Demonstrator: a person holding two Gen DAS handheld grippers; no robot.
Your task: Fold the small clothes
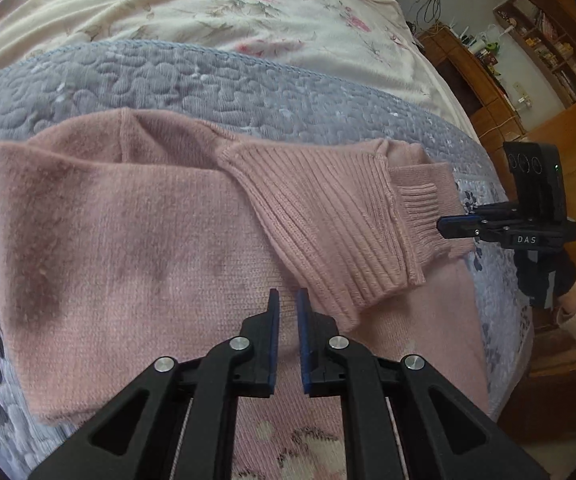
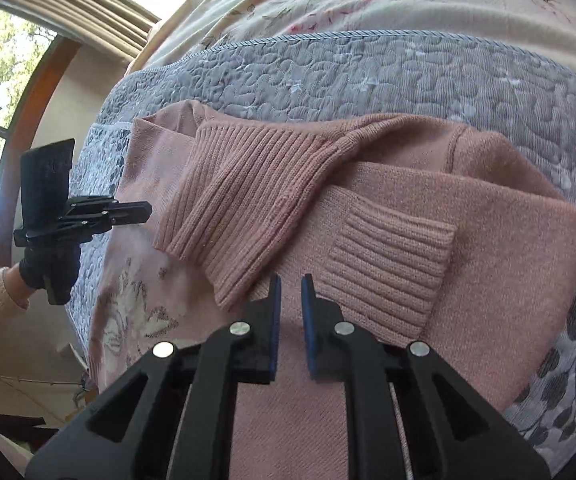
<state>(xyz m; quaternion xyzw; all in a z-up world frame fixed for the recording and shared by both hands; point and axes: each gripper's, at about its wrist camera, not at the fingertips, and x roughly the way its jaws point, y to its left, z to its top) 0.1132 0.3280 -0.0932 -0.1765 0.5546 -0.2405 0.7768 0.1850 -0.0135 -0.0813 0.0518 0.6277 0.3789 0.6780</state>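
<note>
The left gripper hangs just above the body of a pink sweater, its two black jaws lined with blue pads and parted by a narrow gap with nothing between them. The right gripper is set the same way over the other side of the sweater, slightly spread and empty. Seen side-on from the left wrist camera, the right gripper's tips lie right at the ribbed cuff; whether they touch it cannot be told. From the right wrist camera the left gripper shows beside the sweater's edge, over the quilt, its jaws looking nearly together.

The sweater lies flat on a bed, on a grey-blue quilt stitched in a pebble pattern with a corded edge and leaf prints near the front. It is a soft, fuzzy knit with darker patches on one side. Both sleeves are folded in across the chest: a wide band of ribbed knit runs diagonally over the body, and the cuff with tighter ribs lies by it. A pale flower design shows near the hem. Beyond the quilt lies a cream bedspread printed with pink flowers.
</note>
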